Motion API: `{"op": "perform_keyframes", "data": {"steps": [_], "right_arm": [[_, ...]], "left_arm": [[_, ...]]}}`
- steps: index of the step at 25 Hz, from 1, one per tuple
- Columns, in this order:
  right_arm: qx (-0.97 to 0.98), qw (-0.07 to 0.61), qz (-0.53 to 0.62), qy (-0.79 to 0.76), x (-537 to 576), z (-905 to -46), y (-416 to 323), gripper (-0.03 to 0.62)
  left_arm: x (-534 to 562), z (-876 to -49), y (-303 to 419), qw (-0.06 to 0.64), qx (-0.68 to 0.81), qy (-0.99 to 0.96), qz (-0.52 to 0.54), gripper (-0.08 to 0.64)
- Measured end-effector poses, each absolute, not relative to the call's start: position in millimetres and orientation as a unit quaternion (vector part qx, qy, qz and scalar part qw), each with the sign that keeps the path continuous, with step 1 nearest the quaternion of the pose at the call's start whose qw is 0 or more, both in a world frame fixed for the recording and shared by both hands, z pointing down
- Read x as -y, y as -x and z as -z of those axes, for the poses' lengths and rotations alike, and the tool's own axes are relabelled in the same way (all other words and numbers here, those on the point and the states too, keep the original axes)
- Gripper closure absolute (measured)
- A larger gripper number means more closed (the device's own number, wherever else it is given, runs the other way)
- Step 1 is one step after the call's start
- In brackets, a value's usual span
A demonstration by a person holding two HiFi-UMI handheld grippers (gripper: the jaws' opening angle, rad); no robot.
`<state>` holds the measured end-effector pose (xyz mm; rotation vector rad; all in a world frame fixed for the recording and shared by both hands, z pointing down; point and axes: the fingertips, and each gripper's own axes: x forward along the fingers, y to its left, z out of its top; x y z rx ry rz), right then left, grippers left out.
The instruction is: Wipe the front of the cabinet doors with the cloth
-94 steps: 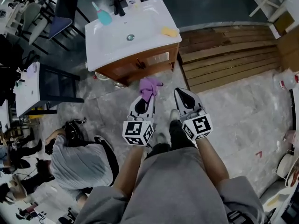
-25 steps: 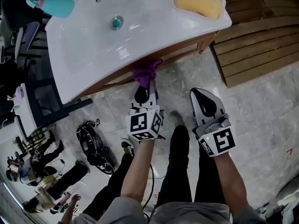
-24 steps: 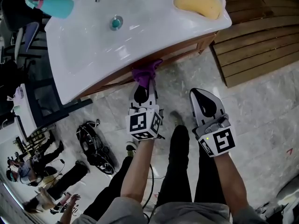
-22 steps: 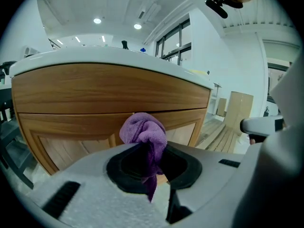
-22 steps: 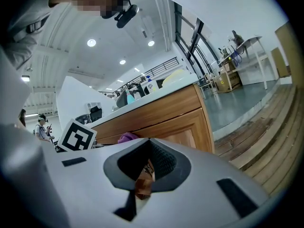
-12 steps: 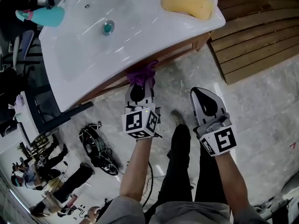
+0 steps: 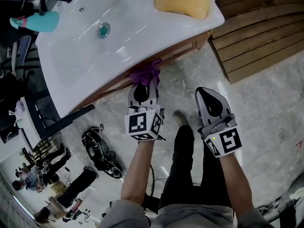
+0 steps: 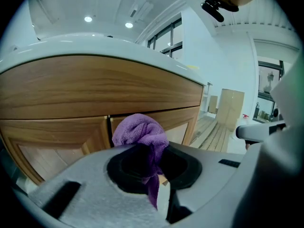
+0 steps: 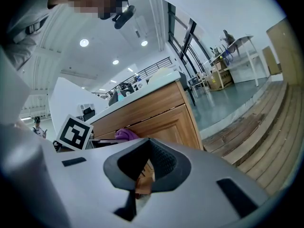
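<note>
The fingers of the left gripper (image 7: 144, 85) are clamping the purple cloth (image 8: 140, 132), bunched against the wooden cabinet doors (image 8: 57, 137) under the white washbasin (image 7: 85, 51) carrying a yellow sponge (image 7: 182, 1), while the right gripper (image 7: 205, 92) is hanging nearby, fingers together, empty.

White basin-top bench (image 7: 142, 37) | yellow sponge (image 7: 182, 1) lying on right corner | teal bottle (image 7: 35, 21) at left edge | green drain (image 7: 103, 30) in bowl

My head view looks steeply down over the sink (image 7: 71, 75); both gripper views face the cabinet (image 8: 95, 84), close, from low.
</note>
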<state>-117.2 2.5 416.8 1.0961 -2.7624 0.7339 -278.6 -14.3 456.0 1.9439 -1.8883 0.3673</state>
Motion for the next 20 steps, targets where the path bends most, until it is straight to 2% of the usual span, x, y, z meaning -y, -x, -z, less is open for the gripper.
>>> {"op": "perform_keyframes", "data": {"steps": [20], "right_arm": [[0.883, 0.035, -0.239, -0.401, 13.9, -421.1, 74.3, 0.583]], "left_arm": [[54.4, -461.6, 207.8, 0.207, 0.619, -0.745, -0.135, 0.502]]}}
